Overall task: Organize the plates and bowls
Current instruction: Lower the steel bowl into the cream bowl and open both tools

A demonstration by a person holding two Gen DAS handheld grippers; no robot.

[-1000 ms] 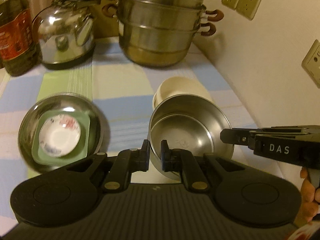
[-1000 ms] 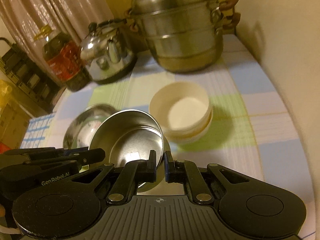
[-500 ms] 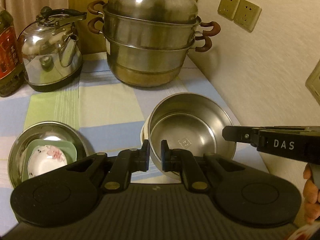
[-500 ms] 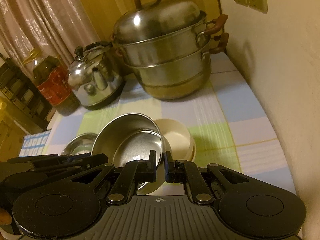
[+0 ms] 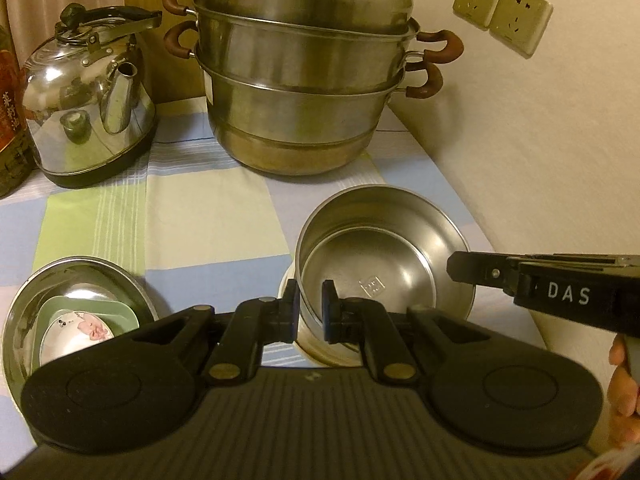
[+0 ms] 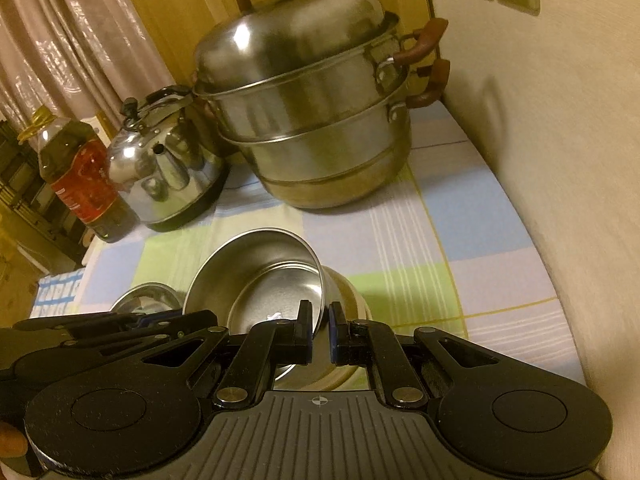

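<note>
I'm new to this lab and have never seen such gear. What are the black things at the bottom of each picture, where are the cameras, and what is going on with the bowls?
No robot here: a person carries a hand-held gripper in each hand, and each has a wide-angle camera looking along its two fingers. So one picture looks out from the left hand-held gripper, the other from the right hand-held gripper.

Both are shut on the rim of the same steel bowl, one on each side. It sits over a cream bowl, though I cannot tell whether it rests in it yet.

On the checked tablecloth there are also a steel dish holding a green plate and a small flowered dish, a kettle, a large steamer pot and an oil bottle.
</note>
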